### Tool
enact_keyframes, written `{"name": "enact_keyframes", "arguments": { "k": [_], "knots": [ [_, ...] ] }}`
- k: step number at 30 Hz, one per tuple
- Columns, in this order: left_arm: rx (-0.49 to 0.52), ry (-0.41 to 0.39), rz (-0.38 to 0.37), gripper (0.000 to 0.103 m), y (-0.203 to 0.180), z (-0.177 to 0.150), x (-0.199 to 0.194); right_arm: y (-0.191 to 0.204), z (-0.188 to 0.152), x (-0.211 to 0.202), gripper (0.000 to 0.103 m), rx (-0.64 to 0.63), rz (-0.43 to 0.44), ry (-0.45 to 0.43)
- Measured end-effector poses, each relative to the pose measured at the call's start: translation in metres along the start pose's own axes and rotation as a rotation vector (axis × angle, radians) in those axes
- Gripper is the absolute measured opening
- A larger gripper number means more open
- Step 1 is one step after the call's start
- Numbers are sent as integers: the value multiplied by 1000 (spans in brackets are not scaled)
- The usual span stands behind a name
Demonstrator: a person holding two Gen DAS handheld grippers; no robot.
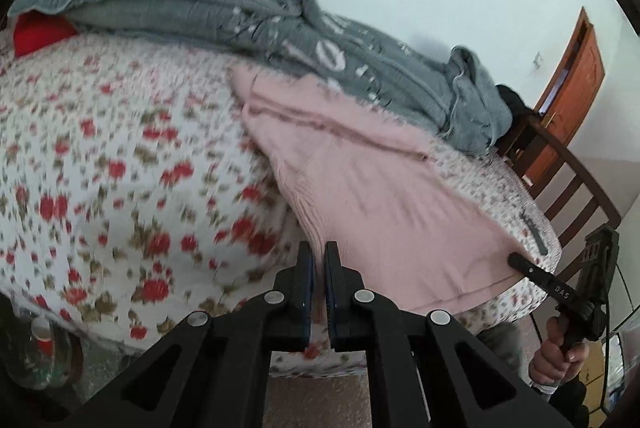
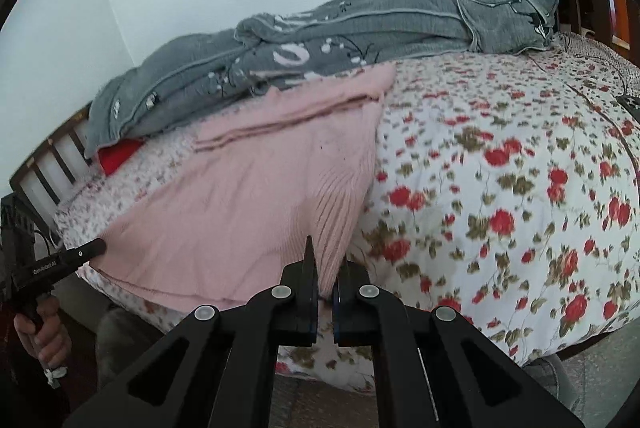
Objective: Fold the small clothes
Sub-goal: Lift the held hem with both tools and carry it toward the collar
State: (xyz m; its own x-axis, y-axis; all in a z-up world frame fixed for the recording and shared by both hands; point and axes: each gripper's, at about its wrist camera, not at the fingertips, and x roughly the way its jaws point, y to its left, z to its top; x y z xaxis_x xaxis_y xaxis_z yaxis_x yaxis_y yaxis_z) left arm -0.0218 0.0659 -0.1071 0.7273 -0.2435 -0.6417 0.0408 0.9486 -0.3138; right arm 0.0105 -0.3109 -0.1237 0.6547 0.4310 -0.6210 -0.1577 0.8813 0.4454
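Note:
A pink knitted garment (image 1: 372,195) lies spread on the flowered bedspread (image 1: 100,155), also in the right wrist view (image 2: 256,187). My left gripper (image 1: 319,256) is shut on the ribbed hem corner of the pink garment. My right gripper (image 2: 326,264) is shut on the other ribbed hem corner. Each gripper shows in the other's view: the right one (image 1: 516,262) at the garment's far corner, the left one (image 2: 94,248) at its left corner. The garment's top part is folded over near the grey blanket.
A crumpled grey blanket (image 1: 240,11) lies along the wall side of the bed, also in the right wrist view (image 2: 360,27). A red item (image 1: 38,31) sits under it. A wooden footboard (image 1: 576,195) and a brown door (image 1: 576,79) stand at the right. The floor lies below the bed edge.

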Motion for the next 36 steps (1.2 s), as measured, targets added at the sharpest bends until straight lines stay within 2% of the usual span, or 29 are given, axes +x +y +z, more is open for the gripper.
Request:
{"name": "enact_keyframes", "arguments": {
  "k": [10,17,26,33,36],
  "knots": [
    [-45,-89,-48,6,-7,60,-13,0,65,-12,5,106,91,-57],
    [-101,-125,-54,6,4,117,10,4,129,5,5,143,111,-91],
    [-120,-135,-24,6,14,180,71,4,197,61,5,176,117,-100],
    [-160,-114,4,6,37,208,134,-10,227,124,5,230,115,-76],
    [-154,-89,38,6,48,218,167,-17,234,158,5,252,112,-54]
  ]
}}
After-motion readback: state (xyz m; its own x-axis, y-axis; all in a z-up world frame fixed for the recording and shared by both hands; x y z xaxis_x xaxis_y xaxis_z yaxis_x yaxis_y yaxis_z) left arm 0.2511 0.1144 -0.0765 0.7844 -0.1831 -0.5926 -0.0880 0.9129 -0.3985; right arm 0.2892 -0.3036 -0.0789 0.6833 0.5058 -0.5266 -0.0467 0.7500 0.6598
